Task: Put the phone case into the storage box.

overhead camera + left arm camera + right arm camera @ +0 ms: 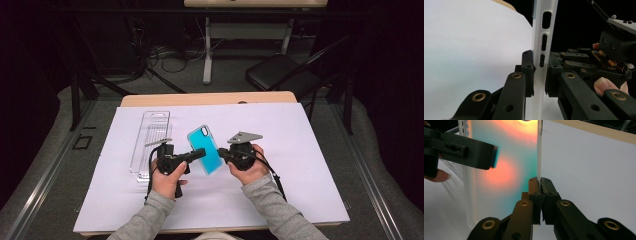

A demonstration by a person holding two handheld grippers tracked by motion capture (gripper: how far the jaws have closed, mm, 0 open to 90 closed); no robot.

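Grey sleeves come in from the near edge of the bench (300, 150), each hand carrying a hand-held gripper, and between them a phone case (205, 148) is lifted clear of the white sheet (280, 195), tilted with its turquoise back toward the high view.

Left hand-held gripper (198, 153) is clenched on one long side of the case: in its own view the black jaws press from both sides on the white edge (539, 50), just below the button cut-outs. Holding it by that wall keeps the case steady and leaves the opposite side free.

Right hand-held gripper (221, 152) is closed on the other long edge: its jaws pinch the thin white rim (539, 160) at its lower part, the pads nearly meeting because the rim is so thin. The case's turquoise and orange panel (499, 170) faces this camera, with the left gripper's jaw reaching across it.

Held from both sides, the case can likely be turned or passed from one gripper to the other without touching the bench.

Left of the hands, a clear plastic package (150, 142) lies flat on the sheet, well apart from the case, probably the box it belongs to.
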